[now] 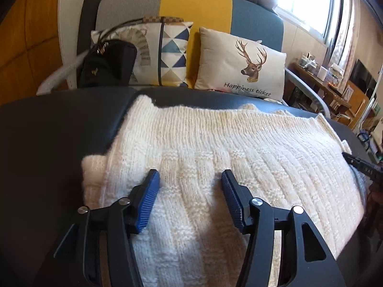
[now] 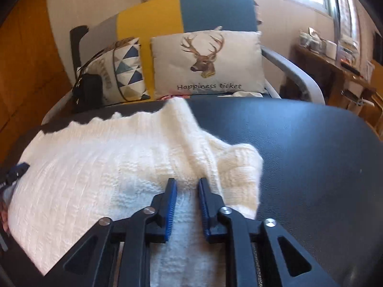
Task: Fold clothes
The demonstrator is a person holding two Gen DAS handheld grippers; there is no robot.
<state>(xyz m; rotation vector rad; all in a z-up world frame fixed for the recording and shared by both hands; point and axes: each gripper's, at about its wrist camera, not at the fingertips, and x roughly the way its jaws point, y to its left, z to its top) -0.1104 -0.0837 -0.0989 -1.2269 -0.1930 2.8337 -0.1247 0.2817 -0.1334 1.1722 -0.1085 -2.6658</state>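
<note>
A cream knitted sweater (image 1: 239, 143) lies spread across a black padded table (image 1: 47, 131). My left gripper (image 1: 190, 179) hovers over its near left part, jaws open, with only flat knit below them. In the right wrist view the sweater (image 2: 83, 162) fills the left half of the table (image 2: 311, 155). My right gripper (image 2: 188, 184) stands at its right edge with the jaws narrow. A raised ridge of knit runs from the far edge into the jaws, which pinch it. The right gripper's tip (image 1: 359, 165) shows at the left view's right edge.
Behind the table stands a grey, yellow and blue chair (image 1: 196, 4) with a deer cushion (image 1: 241, 62), a triangle-pattern cushion (image 1: 167, 50) and a black bag (image 1: 105, 64). A cluttered wooden shelf (image 1: 330, 81) lies far right. Bare black table surface stretches right of the sweater (image 2: 311, 191).
</note>
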